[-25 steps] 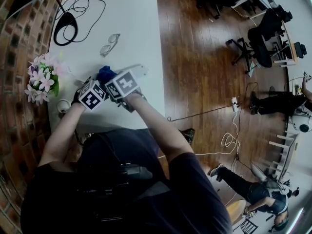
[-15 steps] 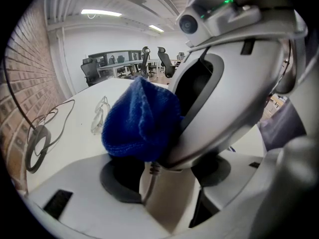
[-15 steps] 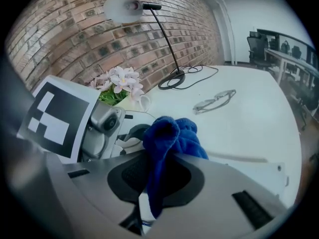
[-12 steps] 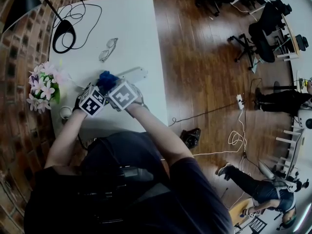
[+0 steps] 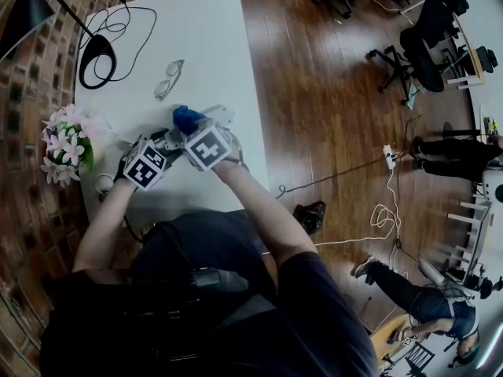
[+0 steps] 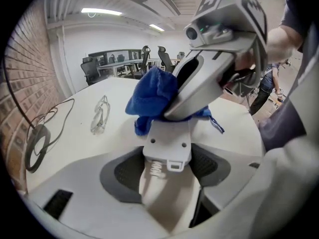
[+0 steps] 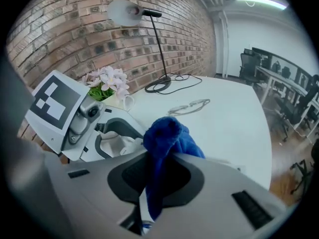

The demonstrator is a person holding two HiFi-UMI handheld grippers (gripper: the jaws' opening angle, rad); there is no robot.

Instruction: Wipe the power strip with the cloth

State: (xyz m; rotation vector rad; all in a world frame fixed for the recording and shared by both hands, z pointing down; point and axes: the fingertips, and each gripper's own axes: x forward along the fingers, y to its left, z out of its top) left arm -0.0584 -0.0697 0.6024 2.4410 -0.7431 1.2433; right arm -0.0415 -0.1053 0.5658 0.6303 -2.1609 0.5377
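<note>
On the white bench (image 5: 212, 38), near side, both tongs meet over the power strip (image 6: 167, 141).

- Left tongs (image 6: 167, 166): narrow, clamped on the cable end of the power strip. The strip's white body runs forward from the pads.
- Right tongs (image 7: 157, 176): narrow, gripping the cloth (image 7: 167, 133). The cloth is blue, with a bunched top standing above the pads and the rest hanging between them.
- The cloth sits on the strip's upper face, just ahead of the left tongs. The right tongs cross low over the strip, blocking most of the left gripper view.
- Head view: only a short white length of the strip shows past the cloth, close to the bench's right edge.

Surroundings:
- Clear glasses (image 5: 167, 79) lie beyond the strip, apart from it, nothing between.
- The desk lamp (image 7: 132, 11) has a ring base (image 5: 96, 52) at the far left corner. Its cord (image 5: 130, 14) lies looped beside it, well apart from the work.
- Artificial flowers (image 5: 67, 136) stand at the left edge near the left tongs, a white mug (image 7: 123, 102) just beside them.
- A brick wall (image 5: 23, 171) runs directly along the bench's left side.

Room:
- Bare bench top extends from the glasses to the far edge on the right half.
- Wooden floor (image 5: 330, 93) lies past the right edge, office chairs (image 5: 416, 61) well apart.
</note>
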